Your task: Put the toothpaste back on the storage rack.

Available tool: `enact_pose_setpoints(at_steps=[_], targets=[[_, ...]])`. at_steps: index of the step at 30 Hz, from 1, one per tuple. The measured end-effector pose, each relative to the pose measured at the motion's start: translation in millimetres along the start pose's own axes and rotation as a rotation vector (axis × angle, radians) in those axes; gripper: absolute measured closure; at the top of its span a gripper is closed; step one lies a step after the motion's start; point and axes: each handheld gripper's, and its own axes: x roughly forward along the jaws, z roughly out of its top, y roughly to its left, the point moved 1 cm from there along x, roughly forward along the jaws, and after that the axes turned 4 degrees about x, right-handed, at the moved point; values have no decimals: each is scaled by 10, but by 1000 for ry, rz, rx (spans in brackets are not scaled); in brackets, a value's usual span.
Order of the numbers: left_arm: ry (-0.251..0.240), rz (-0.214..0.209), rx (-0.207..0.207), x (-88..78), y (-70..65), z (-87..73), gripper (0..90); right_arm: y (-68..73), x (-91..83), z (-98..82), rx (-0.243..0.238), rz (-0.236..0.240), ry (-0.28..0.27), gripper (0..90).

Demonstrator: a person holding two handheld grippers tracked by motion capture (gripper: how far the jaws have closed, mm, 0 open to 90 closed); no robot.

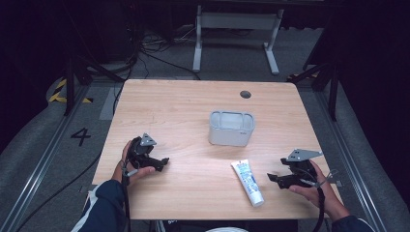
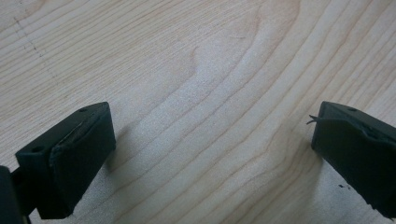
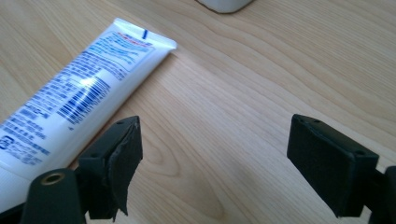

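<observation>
high view: wood table (image 1: 174, 111), grey floor (image 1: 43, 145).

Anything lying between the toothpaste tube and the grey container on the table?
No: bare wood separates the toothpaste tube from the grey container, as the high view shows; the right gripper view shows the same stretch of table bare.

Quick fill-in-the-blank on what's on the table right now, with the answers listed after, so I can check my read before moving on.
1. The toothpaste tube lies flat on the table, nearest the ____ claw.
2. The grey container stands ____ on the table.
3. The left claw has its jaws spread, with only bare ____ between them.
4. The right claw is ____, gripping nothing.

Missing words: right; upright; wood; open
</observation>
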Motion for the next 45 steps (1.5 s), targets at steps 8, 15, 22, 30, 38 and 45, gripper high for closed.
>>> enact_pose_setpoints(at_steps=[8,15,22,30,38,45], targets=[[2,2,0,-2,-1,0,1,155,67,76,-27,24,14,190],[2,3,-1,-2,-1,0,1,273,131,153,-42,46,23,194],[1,3,-2,-1,-2,0,1,405,203,238,-51,65,46,228],[2,3,-1,-2,-2,0,1,546,282,333,-66,82,60,228],[2,2,-1,-2,-1,0,1,650,438,366,-51,82,124,208],[2,2,-1,-2,-1,0,1,682,574,378,-63,72,177,206]])
